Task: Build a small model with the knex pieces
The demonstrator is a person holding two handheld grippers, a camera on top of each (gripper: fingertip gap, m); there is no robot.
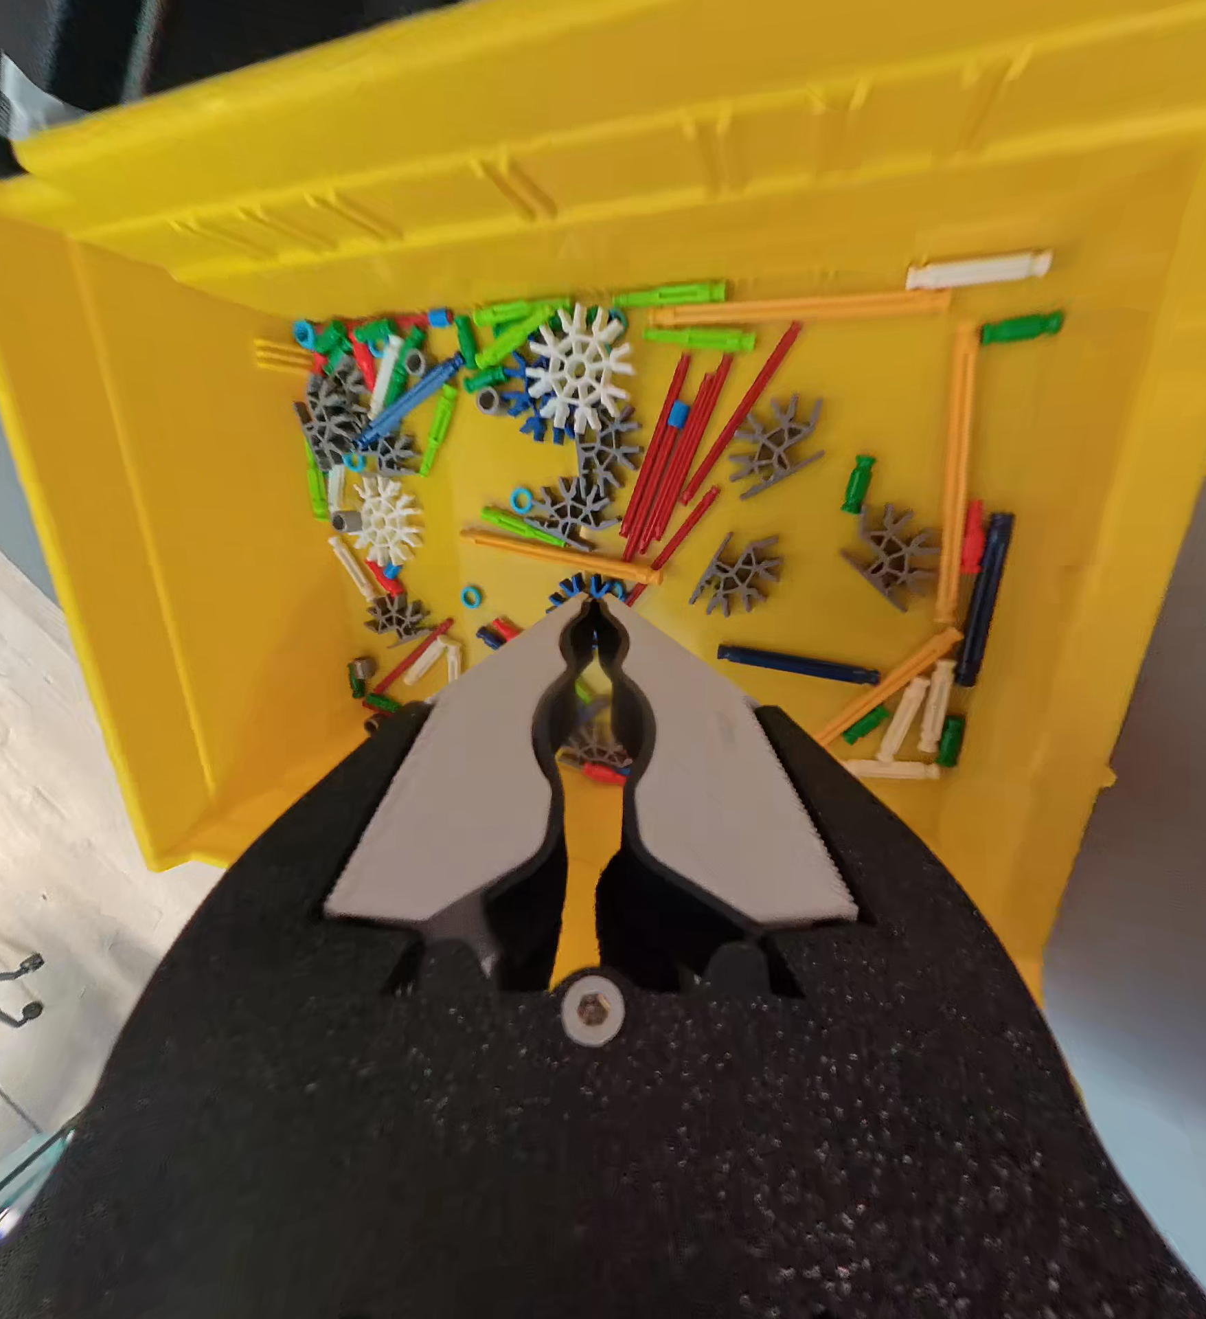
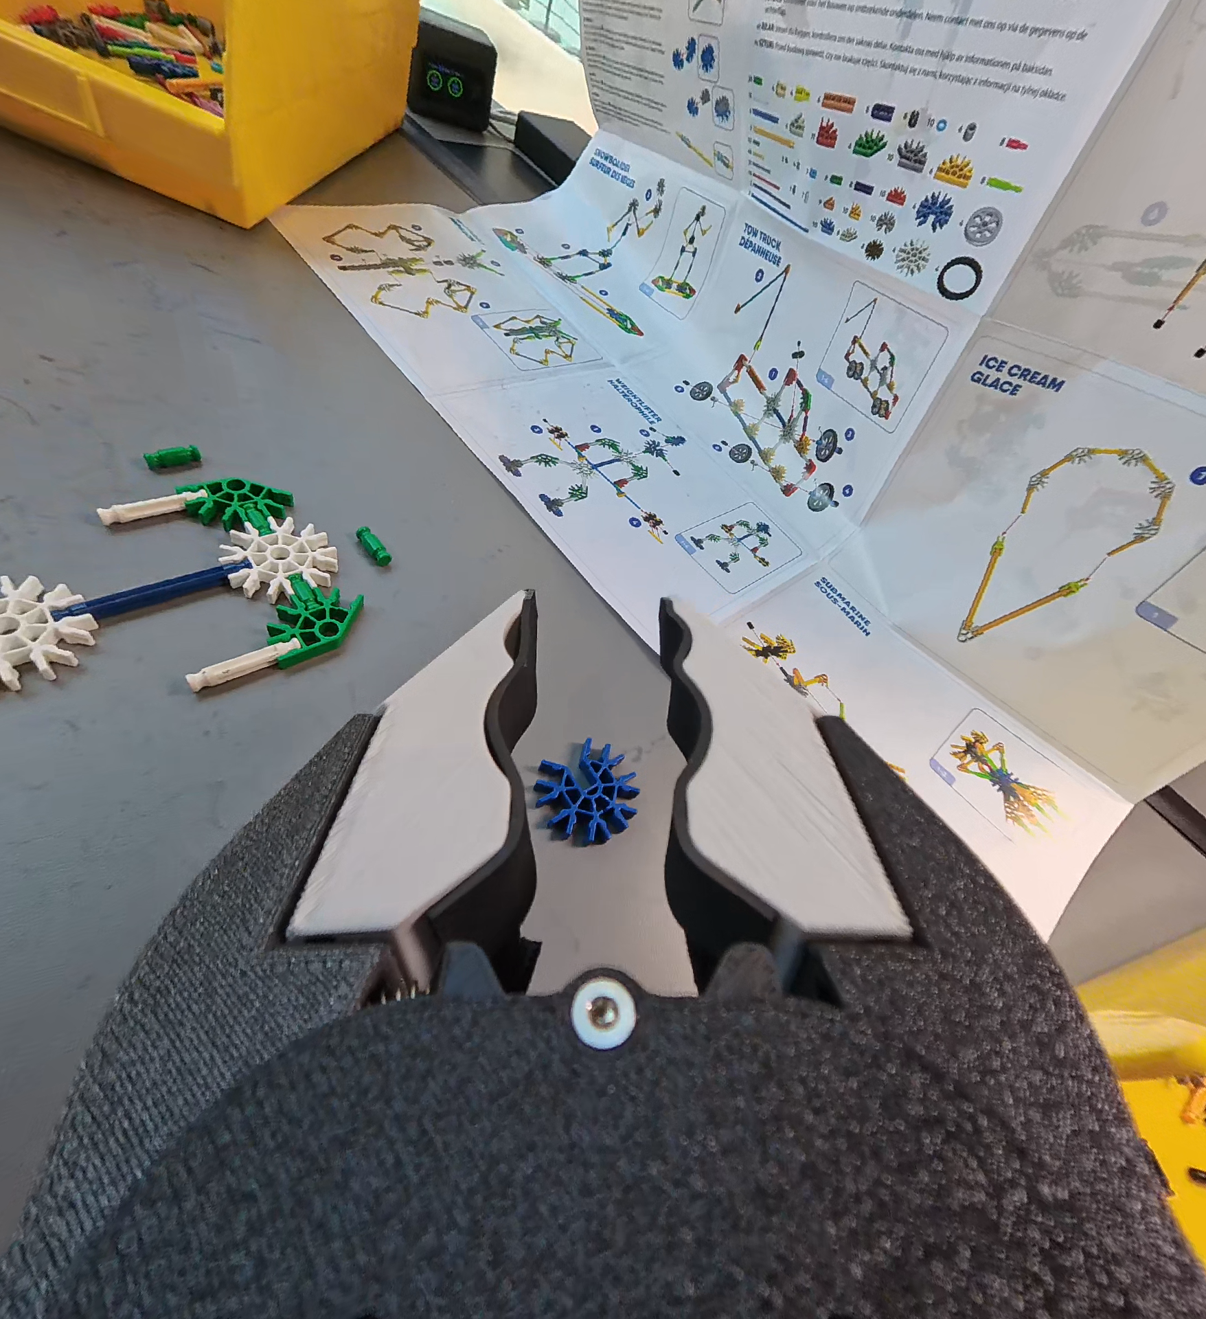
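In the left wrist view my left gripper (image 1: 594, 607) reaches down into a yellow bin (image 1: 158, 571) of loose building-toy rods and connectors. Its tips are closed on the edge of a small blue snowflake connector (image 1: 575, 587) on the bin floor, beside an orange rod (image 1: 550, 553). In the right wrist view my right gripper (image 2: 596, 599) is open above a grey table (image 2: 158, 321). A blue snowflake connector (image 2: 586, 792) lies flat on the table between its fingers, touching neither.
A partly built piece (image 2: 272, 564) of white snowflake connectors, a dark blue rod, green connectors and white rods lies left of the right gripper. Two short green rods (image 2: 374, 546) lie beside it. A folded instruction sheet (image 2: 835, 400) covers the right. Yellow bins stand far left (image 2: 286, 128) and lower right (image 2: 1185, 1070). The left gripper's tips are roughly 50 cm from the right gripper's. From the right gripper's tips to the partly built piece (image 2: 272, 564) is close to 11 cm.
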